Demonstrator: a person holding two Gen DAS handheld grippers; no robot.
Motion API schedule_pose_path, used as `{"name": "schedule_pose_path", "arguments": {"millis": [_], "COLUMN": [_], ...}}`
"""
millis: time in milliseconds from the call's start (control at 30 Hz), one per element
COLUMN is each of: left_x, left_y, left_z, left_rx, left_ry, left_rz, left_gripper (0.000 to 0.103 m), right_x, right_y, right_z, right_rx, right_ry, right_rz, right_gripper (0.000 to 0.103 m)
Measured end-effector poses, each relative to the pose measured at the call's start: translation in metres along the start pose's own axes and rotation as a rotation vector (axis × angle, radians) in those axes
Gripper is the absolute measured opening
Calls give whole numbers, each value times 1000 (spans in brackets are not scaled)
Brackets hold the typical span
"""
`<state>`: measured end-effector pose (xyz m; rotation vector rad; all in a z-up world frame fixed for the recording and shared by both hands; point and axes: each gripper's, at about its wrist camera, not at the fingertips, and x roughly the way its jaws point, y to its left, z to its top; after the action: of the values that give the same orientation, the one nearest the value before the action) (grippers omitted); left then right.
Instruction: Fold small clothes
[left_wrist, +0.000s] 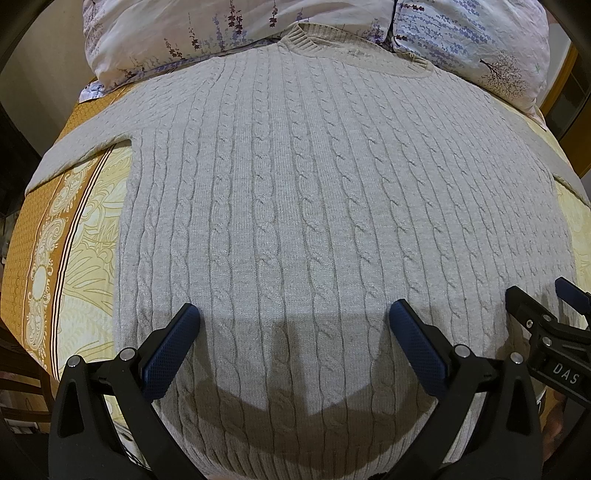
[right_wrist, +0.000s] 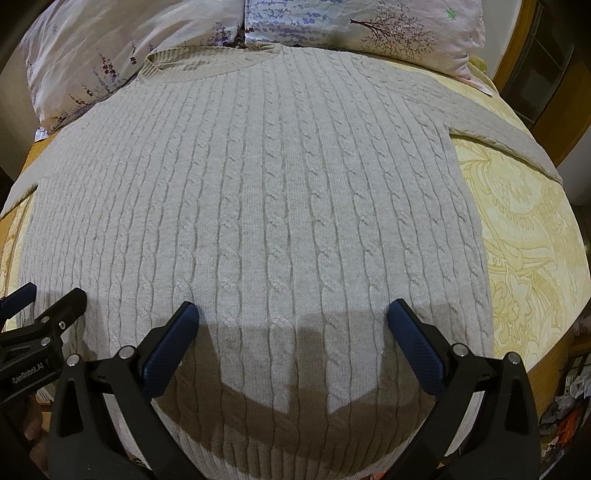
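A light grey cable-knit sweater (left_wrist: 295, 177) lies flat, front up, on a bed, its collar (left_wrist: 354, 51) far from me against the pillows. It also fills the right wrist view (right_wrist: 266, 184). Its left sleeve (left_wrist: 85, 147) and right sleeve (right_wrist: 509, 144) spread outward. My left gripper (left_wrist: 294, 317) is open and empty, hovering over the lower part of the sweater. My right gripper (right_wrist: 293, 317) is open and empty, beside it over the same lower part. Each gripper shows at the edge of the other's view: the right gripper (left_wrist: 550, 306) and the left gripper (right_wrist: 40, 302).
The bed has a yellow patterned cover (right_wrist: 524, 236) with an orange border (left_wrist: 40, 236). Two floral pillows (left_wrist: 166, 33) (right_wrist: 388, 29) lie beyond the collar. A wooden bed frame (right_wrist: 517, 55) stands at the far right. Clutter (right_wrist: 565, 406) lies on the floor at the right.
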<state>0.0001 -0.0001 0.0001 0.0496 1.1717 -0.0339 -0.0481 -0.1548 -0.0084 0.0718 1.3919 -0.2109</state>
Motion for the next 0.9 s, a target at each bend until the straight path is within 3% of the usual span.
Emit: {"name": "schedule_pose_path", "arguments": {"millis": [300, 533, 700, 800, 900], "left_x": [-2, 3, 4, 5, 6], "left_y": [2, 0, -1, -1, 1], "left_z": [3, 6, 10, 14, 20], "left_rx": [6, 14, 19, 15, -2], "left_ry": [11, 22, 24, 20, 6], "left_rz": [-2, -6, -3, -6, -33], "left_gripper": [102, 102, 102, 102, 102], "right_x": [0, -2, 0, 0, -1], "right_y": [1, -3, -6, -20, -56], "right_z": [4, -1, 6, 15, 32], "right_rx": [-48, -117, -140, -85, 62], "right_ry": [4, -74, -52, -60, -87], "right_rz": [20, 70, 92, 156, 259], "right_gripper": [101, 101, 101, 101, 101]}}
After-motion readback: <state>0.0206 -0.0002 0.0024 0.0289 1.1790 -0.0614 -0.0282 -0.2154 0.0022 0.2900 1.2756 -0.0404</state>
